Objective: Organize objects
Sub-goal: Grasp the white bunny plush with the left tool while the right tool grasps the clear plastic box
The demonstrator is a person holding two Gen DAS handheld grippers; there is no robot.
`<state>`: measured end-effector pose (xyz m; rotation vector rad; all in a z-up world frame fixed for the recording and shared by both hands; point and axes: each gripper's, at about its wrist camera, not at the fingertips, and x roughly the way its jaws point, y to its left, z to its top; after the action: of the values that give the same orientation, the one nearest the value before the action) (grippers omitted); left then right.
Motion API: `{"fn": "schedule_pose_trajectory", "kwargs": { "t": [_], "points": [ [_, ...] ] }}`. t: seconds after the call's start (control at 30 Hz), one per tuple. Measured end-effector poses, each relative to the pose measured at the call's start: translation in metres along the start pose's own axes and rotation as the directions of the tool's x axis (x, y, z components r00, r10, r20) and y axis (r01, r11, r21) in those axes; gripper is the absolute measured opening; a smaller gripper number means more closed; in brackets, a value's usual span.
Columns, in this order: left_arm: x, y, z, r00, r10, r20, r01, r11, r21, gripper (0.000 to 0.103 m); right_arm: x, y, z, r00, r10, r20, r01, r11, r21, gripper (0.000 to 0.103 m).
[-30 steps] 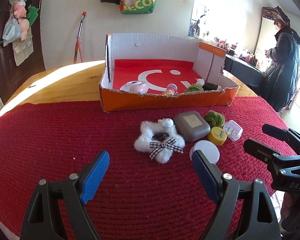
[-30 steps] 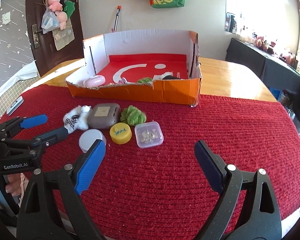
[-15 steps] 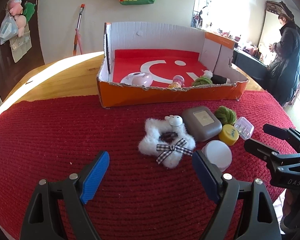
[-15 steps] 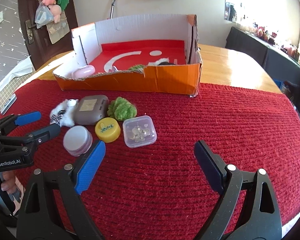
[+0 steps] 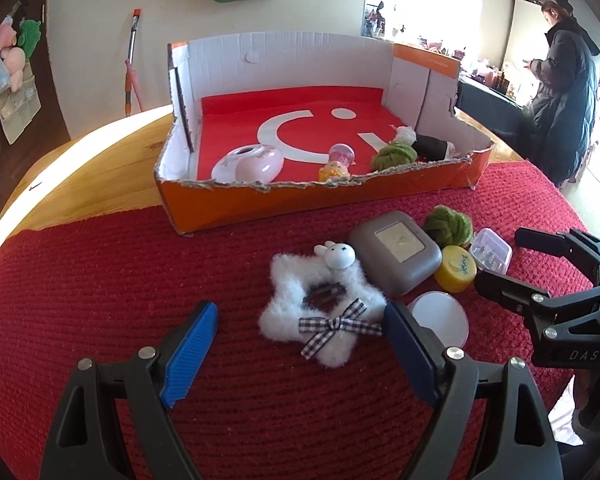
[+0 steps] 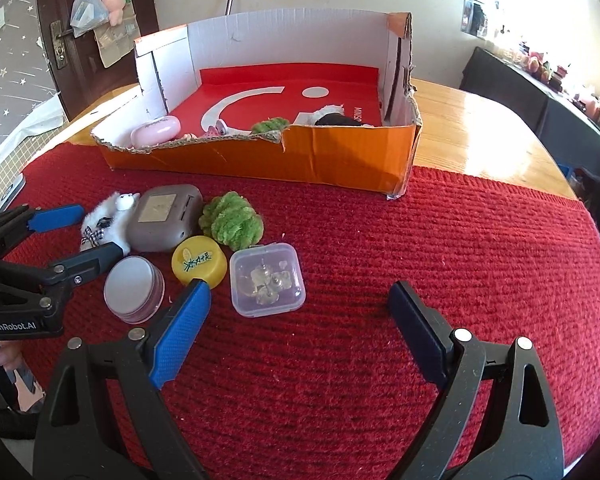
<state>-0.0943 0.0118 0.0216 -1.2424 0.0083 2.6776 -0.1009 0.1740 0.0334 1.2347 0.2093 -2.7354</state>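
An orange cardboard box (image 5: 300, 200) with a red floor holds a pink case (image 5: 252, 164), a small figurine, a green pom-pom and a dark item. On the red mat in front lie a white fluffy star clip (image 5: 320, 312), a grey case (image 5: 396, 252), a green pom-pom (image 6: 234, 220), a yellow tin (image 6: 198, 260), a round white tin (image 6: 134, 290) and a clear plastic box (image 6: 266, 278). My left gripper (image 5: 300, 344) is open, just short of the fluffy clip. My right gripper (image 6: 300, 316) is open, just short of the clear box.
The mat lies on a wooden table (image 6: 480, 132). A person in a dark coat (image 5: 560, 92) stands at the right. Bags and a stick hang or lean at the back wall. A door (image 6: 20, 40) with hanging toys is at the left.
Both grippers have moved forward toward the objects and the box, which now look larger and nearer. Both stay open and empty.
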Motion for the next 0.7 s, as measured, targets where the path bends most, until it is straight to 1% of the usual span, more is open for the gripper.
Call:
{"fn": "schedule_pose_trajectory", "kwargs": {
  "t": [0.03, 0.17, 0.2, 0.3, 0.37, 0.47, 0.53, 0.57, 0.63, 0.67, 0.7],
  "points": [
    [0.001, -0.001, 0.001, 1.0, -0.003, -0.001, 0.003, 1.0, 0.005, 0.086, 0.0, 0.0, 0.0, 1.0, 0.001, 0.001, -0.001, 1.0, -0.002, 0.091],
    [0.002, -0.004, 0.002, 1.0, -0.019, -0.001, 0.019, 0.999, 0.025, 0.08, 0.001, 0.0, 0.0, 1.0, 0.0, 0.001, 0.0, 1.0, -0.018, 0.089],
    [0.003, -0.004, 0.003, 1.0, -0.022, 0.001, 0.022, 0.999, 0.032, 0.077, 0.001, 0.0, 0.0, 1.0, -0.001, 0.001, 0.001, 1.0, -0.023, 0.087],
    [0.002, -0.006, 0.003, 0.999, -0.042, 0.005, 0.042, 0.998, 0.045, 0.07, 0.001, 0.001, 0.0, 1.0, -0.005, 0.009, 0.005, 0.999, -0.037, 0.079],
    [0.003, -0.005, 0.004, 0.999, -0.053, 0.004, 0.053, 0.998, 0.044, 0.069, 0.001, 0.002, 0.001, 1.0, -0.005, 0.013, 0.005, 0.999, -0.041, 0.079],
    [0.001, -0.004, 0.004, 0.997, -0.075, 0.005, 0.074, 0.996, 0.042, 0.06, 0.001, 0.005, 0.0, 1.0, -0.002, 0.016, 0.003, 0.999, -0.054, 0.074],
    [0.001, -0.006, 0.004, 0.997, -0.082, 0.005, 0.082, 0.995, 0.052, 0.059, 0.0, 0.006, 0.001, 1.0, 0.005, 0.019, -0.004, 0.998, -0.061, 0.066],
    [0.0, -0.006, 0.004, 0.996, -0.084, 0.006, 0.084, 0.995, 0.056, 0.058, 0.0, 0.007, 0.001, 1.0, 0.008, 0.019, -0.007, 0.998, -0.066, 0.063],
    [0.0, -0.007, 0.003, 0.995, -0.096, 0.009, 0.095, 0.994, 0.062, 0.058, 0.0, 0.009, 0.001, 1.0, 0.014, 0.024, -0.012, 0.997, -0.076, 0.048],
    [0.001, -0.008, 0.003, 0.995, -0.102, 0.01, 0.101, 0.993, 0.064, 0.057, 0.0, 0.009, 0.002, 0.999, 0.021, 0.027, -0.019, 0.997, -0.078, 0.045],
    [0.0, -0.008, 0.003, 0.993, -0.115, 0.011, 0.114, 0.992, 0.062, 0.056, 0.0, 0.01, 0.001, 0.999, 0.036, 0.03, -0.033, 0.996, -0.085, 0.037]
  ]
}}
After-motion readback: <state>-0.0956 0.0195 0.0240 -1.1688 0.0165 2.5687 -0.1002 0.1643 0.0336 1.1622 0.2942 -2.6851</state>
